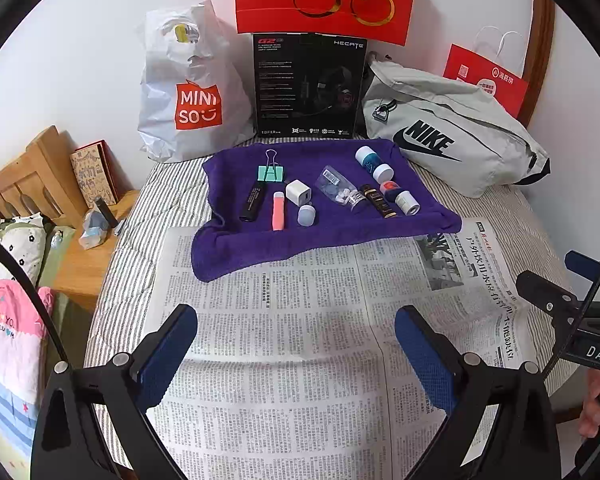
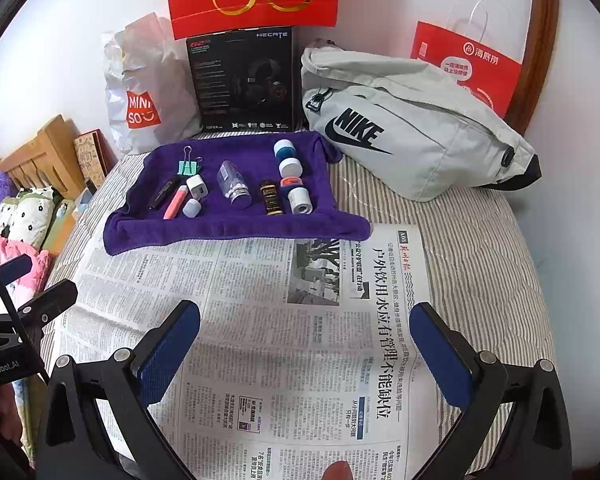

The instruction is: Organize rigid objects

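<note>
Both hovering spread wide, left gripper and right gripper, grasping nothing over newspaper; small items waiting ahead on purple towel, probably staged for sorting.

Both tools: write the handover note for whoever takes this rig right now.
Left tool: open, empty, over the newspaper.
Right tool: open, empty, also over the newspaper.
Items: all on the purple towel at the back: green binder clip, black tube, pink tube, white charger, clear pill bottle, dark bottle, small white-capped jars.
Done: nothing grasped.
Left: organizing all of them.
</note>
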`<state>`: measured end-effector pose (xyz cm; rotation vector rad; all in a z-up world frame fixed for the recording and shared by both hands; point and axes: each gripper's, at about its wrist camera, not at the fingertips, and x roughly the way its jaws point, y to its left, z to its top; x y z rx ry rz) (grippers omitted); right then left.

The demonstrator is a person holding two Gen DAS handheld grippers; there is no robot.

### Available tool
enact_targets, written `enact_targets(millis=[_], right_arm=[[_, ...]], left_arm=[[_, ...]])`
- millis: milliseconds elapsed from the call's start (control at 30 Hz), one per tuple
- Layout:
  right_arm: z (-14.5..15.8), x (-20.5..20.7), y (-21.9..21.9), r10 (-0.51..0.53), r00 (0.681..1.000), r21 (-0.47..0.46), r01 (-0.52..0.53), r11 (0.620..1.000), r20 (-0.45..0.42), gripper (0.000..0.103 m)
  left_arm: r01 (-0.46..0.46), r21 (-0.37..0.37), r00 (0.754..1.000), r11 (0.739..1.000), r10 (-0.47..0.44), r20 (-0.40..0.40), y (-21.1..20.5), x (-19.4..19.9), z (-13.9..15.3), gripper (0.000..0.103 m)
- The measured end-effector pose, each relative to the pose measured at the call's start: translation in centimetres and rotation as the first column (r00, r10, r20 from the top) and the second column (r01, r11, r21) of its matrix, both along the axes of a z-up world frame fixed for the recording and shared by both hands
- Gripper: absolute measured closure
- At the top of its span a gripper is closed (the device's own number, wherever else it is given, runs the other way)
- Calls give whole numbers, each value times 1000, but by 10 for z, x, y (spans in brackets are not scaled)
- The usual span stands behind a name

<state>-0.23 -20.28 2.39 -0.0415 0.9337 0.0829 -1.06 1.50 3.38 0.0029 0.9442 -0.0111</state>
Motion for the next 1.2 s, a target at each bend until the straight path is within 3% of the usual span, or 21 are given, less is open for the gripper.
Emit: enact_targets(millis=[1200], right_arm=[[0, 4, -6, 3, 1000, -9, -3, 1000, 0, 0]], left_arm=[[7, -7, 1000, 1000, -7, -3, 4, 1, 0, 3]])
